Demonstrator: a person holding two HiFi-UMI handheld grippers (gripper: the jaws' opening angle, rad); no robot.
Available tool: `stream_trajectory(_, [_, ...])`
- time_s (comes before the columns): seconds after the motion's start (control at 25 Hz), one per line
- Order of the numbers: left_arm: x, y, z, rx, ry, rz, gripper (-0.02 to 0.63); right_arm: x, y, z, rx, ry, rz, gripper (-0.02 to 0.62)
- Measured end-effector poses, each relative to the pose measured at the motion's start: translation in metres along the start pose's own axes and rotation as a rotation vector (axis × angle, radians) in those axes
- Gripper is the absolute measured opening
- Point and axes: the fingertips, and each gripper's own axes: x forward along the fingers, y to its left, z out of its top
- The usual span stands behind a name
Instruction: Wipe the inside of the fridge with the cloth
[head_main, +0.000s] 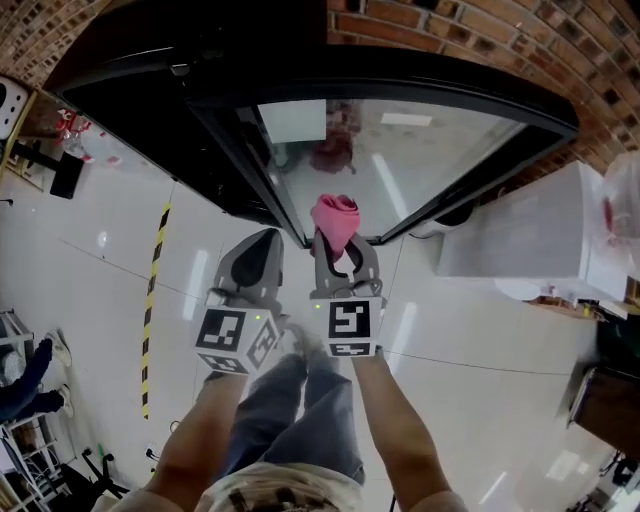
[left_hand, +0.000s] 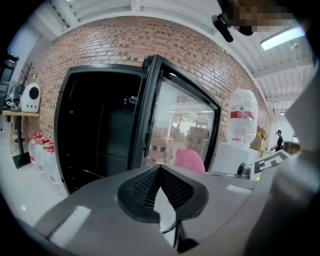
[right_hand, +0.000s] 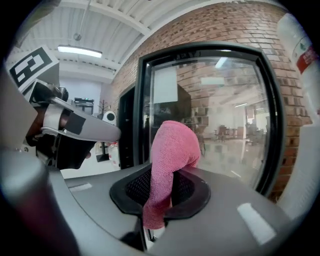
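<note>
1. At the far left, bottles stand on the floor beside the fridge. Its inside is dark and open to the room.
2. The left tongs are clenched, with the pads together and nothing between them. They hover above the floor, in front of the fridge and just beside the right tongs.
3. The door is of glass and stands wide open, straight ahead of both tongs.
4. The right tongs are grasping the cloth. It is pink, rises past the tips and folds over. It is in the air before the door and does not touch the fridge.
5. At the right, a white jug stands on a white cabinet, apart from the door.
6. I judge the task to be prepared but not begun. The door is open and the cloth is held, but the cloth is outside the fridge, so the whole inside is left to wipe. The right tongs probably must go left, around the door, into the opening.
7. Each view adds something of its own.
   - The head view alone shows both tongs side by side, with the person's arms.
   - The left gripper view looks straight into the dark inside, which the head view shows only as a black area.
   - The right gripper view alone shows the end of the cloth hanging below the pads.
</note>
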Motion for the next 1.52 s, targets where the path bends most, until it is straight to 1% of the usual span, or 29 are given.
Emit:
stream_trajectory(0.12, [-0.003, 0.022, -0.012, -0.018, 0.000, 0.007, -0.006, 0.024, 0.030, -0.010, -0.015, 0.014, 0.037, 0.060])
stream_trajectory(0.24, [-0.008, 0.043, -0.025, -0.041, 0.004, 0.014, -0.008, 0.043, 0.047, -0.022, -0.032, 0.037, 0.050, 0.060])
stream_trajectory(0.36, [-0.011, 0.054, -0.038, -0.047, 0.011, 0.012, -0.008, 0.051, 0.049, -0.034, -0.029, 0.050, 0.036, 0.060])
stream_trajectory(0.44, [-0.010, 0.053, -0.043, -0.044, 0.007, -0.001, -0.008, 0.051, 0.043, -0.043, -0.032, 0.054, 0.019, 0.060])
stream_trajectory(0.64, [0.008, 0.035, -0.056, -0.028, 0.007, -0.069, -0.008, 0.040, 0.006, -0.064, -0.035, 0.061, -0.059, 0.060])
stream_trajectory(0.8, [0.024, 0.017, -0.066, -0.006, 0.011, -0.119, -0.008, 0.030, -0.039, -0.081, -0.053, 0.071, -0.129, 0.060])
stream_trajectory(0.92, [0.034, 0.009, -0.073, 0.011, 0.023, -0.137, -0.008, 0.021, -0.079, -0.093, -0.042, 0.080, -0.197, 0.060])
stream_trajectory(1.12, [0.047, -0.001, -0.079, 0.027, 0.029, -0.161, -0.007, 0.006, -0.144, -0.101, -0.015, 0.077, -0.321, 0.060])
stream_trajectory(1.28, [0.054, -0.005, -0.086, 0.033, 0.041, -0.173, -0.006, -0.006, -0.187, -0.113, -0.004, 0.117, -0.399, 0.060])
stream_trajectory(1.32, [0.055, -0.005, -0.087, 0.032, 0.046, -0.173, -0.008, -0.009, -0.193, -0.114, -0.002, 0.126, -0.410, 0.060])
stream_trajectory(1.4, [0.056, -0.004, -0.090, 0.029, 0.054, -0.171, -0.008, -0.012, -0.195, -0.110, 0.000, 0.112, -0.418, 0.060])
stream_trajectory(1.52, [0.055, 0.000, -0.093, 0.026, 0.061, -0.165, -0.008, -0.010, -0.169, -0.107, 0.002, 0.086, -0.382, 0.060])
